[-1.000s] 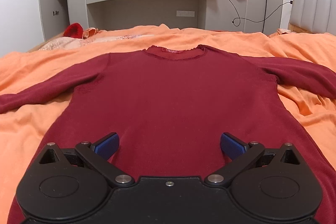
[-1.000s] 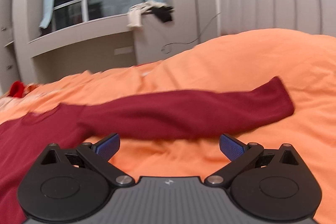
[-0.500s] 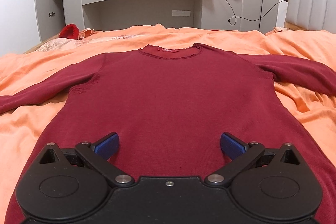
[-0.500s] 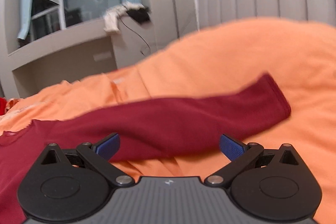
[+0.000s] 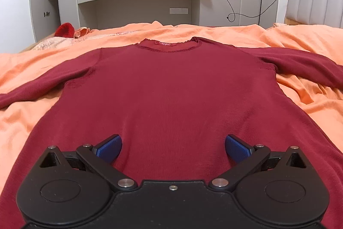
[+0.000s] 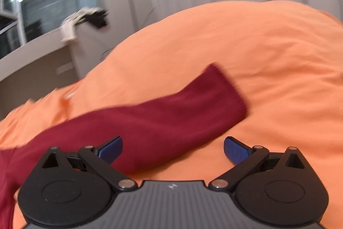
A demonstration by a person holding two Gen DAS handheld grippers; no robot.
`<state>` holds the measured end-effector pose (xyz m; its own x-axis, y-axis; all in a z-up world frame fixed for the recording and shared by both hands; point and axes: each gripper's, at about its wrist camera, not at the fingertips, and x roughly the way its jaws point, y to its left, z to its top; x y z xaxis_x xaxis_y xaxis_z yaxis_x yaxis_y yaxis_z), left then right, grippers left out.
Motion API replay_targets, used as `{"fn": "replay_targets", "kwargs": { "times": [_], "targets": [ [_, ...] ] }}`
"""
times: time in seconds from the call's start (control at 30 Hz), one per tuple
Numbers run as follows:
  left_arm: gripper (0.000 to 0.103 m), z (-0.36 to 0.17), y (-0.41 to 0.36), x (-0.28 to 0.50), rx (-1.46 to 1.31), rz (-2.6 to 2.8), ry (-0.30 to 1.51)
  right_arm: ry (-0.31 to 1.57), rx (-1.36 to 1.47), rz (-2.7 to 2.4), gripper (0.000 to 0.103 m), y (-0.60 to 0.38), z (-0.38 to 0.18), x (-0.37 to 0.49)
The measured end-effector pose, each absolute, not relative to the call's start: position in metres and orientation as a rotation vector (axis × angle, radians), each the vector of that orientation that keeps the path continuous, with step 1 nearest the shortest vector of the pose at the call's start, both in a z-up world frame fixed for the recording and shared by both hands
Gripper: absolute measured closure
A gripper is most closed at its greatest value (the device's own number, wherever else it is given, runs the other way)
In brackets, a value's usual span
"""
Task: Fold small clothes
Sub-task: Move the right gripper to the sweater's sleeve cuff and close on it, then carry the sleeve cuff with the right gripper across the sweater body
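Note:
A dark red long-sleeved sweater (image 5: pixel 169 89) lies flat on the orange bedspread (image 5: pixel 25 113), neck away from me, both sleeves spread out. My left gripper (image 5: pixel 173 148) is open and empty, hovering over the sweater's lower body. In the right wrist view, the sweater's right sleeve (image 6: pixel 163 121) runs across the bedspread (image 6: pixel 268 70) with its cuff (image 6: pixel 227 89) up and right. My right gripper (image 6: pixel 172 148) is open and empty, just above the sleeve near the cuff. This view is blurred.
A red item (image 5: pixel 64 29) and a pale cloth lie at the bed's far left. Grey shelving and a desk nook (image 5: pixel 137 3) stand behind the bed, with clothes and a cable hanging. A padded headboard (image 5: pixel 315 3) is on the right.
My right gripper has moved right along the sleeve toward the cuff and closer to it. My left gripper has eased slightly forward over the sweater. Both stay open.

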<state>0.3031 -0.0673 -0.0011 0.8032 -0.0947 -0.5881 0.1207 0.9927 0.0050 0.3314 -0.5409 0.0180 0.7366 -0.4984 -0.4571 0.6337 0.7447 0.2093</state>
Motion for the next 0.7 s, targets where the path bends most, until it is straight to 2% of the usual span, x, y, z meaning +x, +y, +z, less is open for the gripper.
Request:
{"fn": "replay_targets", "kwargs": {
  "times": [0.23, 0.37, 0.47, 0.53, 0.57, 0.63, 0.7],
  "targets": [
    [0.000, -0.002, -0.067, 0.302, 0.041, -0.122, 0.629, 0.362, 0.339, -0.761, 0.011, -0.564, 0.018, 0.333],
    [0.000, -0.001, -0.065, 0.303, 0.030, -0.129, 0.631, 0.375, 0.338, -0.747, 0.011, -0.581, 0.014, 0.340],
    [0.001, 0.000, -0.064, 0.303, 0.017, -0.133, 0.636, 0.355, 0.366, -0.747, 0.021, -0.588, 0.012, 0.341],
    [0.000, 0.001, -0.063, 0.304, 0.013, -0.136, 0.641, 0.352, 0.372, -0.743, 0.044, -0.591, 0.013, 0.344],
    [0.000, 0.001, -0.063, 0.305, 0.011, -0.138, 0.643, 0.356, 0.371, -0.742, 0.051, -0.592, 0.013, 0.346],
    [0.000, 0.003, -0.061, 0.306, 0.004, -0.143, 0.645, 0.362, 0.371, -0.755, 0.081, -0.593, 0.013, 0.355],
    [0.001, 0.005, -0.058, 0.308, -0.010, -0.146, 0.646, 0.363, 0.368, -0.761, 0.093, -0.594, 0.015, 0.360]
  ]
}}
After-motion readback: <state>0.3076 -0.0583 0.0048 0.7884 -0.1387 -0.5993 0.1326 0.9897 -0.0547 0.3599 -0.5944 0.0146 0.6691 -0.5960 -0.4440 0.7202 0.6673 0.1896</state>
